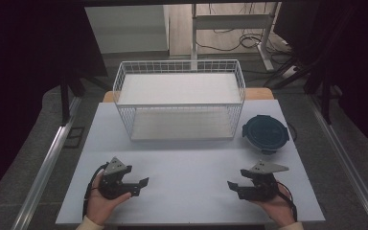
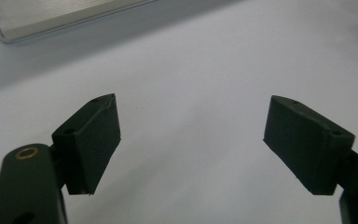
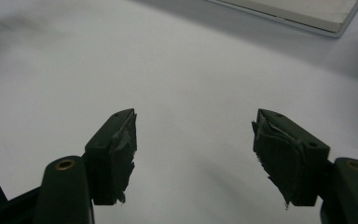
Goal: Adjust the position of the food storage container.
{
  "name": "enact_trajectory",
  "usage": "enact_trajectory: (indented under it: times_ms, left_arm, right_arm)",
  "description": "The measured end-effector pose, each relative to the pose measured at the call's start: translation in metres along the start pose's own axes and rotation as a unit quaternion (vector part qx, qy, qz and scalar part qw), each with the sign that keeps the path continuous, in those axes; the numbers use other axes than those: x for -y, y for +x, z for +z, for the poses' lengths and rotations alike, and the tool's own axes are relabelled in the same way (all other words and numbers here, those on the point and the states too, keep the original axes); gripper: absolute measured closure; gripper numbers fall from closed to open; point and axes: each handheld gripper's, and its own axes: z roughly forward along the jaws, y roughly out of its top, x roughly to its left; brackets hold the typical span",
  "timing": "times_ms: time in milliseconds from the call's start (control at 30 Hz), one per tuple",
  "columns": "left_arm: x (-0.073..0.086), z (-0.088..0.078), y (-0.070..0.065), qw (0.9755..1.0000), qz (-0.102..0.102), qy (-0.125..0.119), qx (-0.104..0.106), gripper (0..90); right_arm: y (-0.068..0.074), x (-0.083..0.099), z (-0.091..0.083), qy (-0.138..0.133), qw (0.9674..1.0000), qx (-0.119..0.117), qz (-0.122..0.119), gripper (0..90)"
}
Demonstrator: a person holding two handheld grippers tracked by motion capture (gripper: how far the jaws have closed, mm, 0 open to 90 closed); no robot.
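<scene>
Grey concrete floor and dark curtains ring the pale grey rectangular tabletop (image 1: 187,167), with cables trailing at the upper right of the high view. At upper centre stands a white wire basket with a flat white shelf (image 1: 179,98); just to its right lies a dark blue round lidded container (image 1: 264,133), the likeliest thing to be handled. Lower left, the left gripper (image 1: 141,184) rests on the table, jaws spread on nothing; lower right, the right gripper (image 1: 232,186) likewise (both point inward). By my reading nothing has begun: the next move calls for the right gripper to reach up-frame to the container.
</scene>
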Motion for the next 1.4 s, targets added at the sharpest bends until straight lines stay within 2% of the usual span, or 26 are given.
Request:
enact_trajectory:
  times_ms: [133, 367, 500, 733, 967, 1167, 1400]
  left_arm:
    - [0.0, 0.001, 0.0, 1.0, -0.002, 0.003, 0.002, 18.7]
    - [-0.001, 0.002, 0.004, 1.0, 0.002, 0.006, 0.004, 18.7]
    - [0.0, 0.001, 0.005, 1.0, 0.001, 0.006, 0.003, 18.7]
    - [0.0, 0.001, 0.005, 1.0, 0.0, 0.007, -0.001, 18.7]
    - [0.001, 0.001, 0.004, 0.9999, -0.002, 0.01, -0.003, 18.7]
    - [0.002, 0.0, 0.004, 0.9999, -0.005, 0.012, -0.002, 18.7]
    - [0.002, 0.001, 0.006, 0.9999, -0.007, 0.014, -0.003, 18.6]
  right_arm:
    - [-0.002, -0.004, 0.001, 0.004, 1.0, -0.004, 0.001, 31.4]
    - [-0.011, -0.018, -0.005, 0.017, 0.9997, 0.007, 0.013, 34.8]
    - [-0.015, -0.026, -0.008, 0.015, 0.9997, 0.008, 0.016, 35.2]
    - [-0.032, -0.053, -0.014, 0.016, 0.9997, 0.011, 0.011, 36.6]
    - [-0.048, -0.071, -0.024, 0.017, 0.9994, 0.014, 0.028, 39.3]
    - [-0.061, -0.09, -0.029, 0.03, 0.9989, 0.026, 0.026, 46.1]
    - [-0.074, -0.103, -0.03, 0.028, 0.9986, 0.035, 0.028, 53.1]
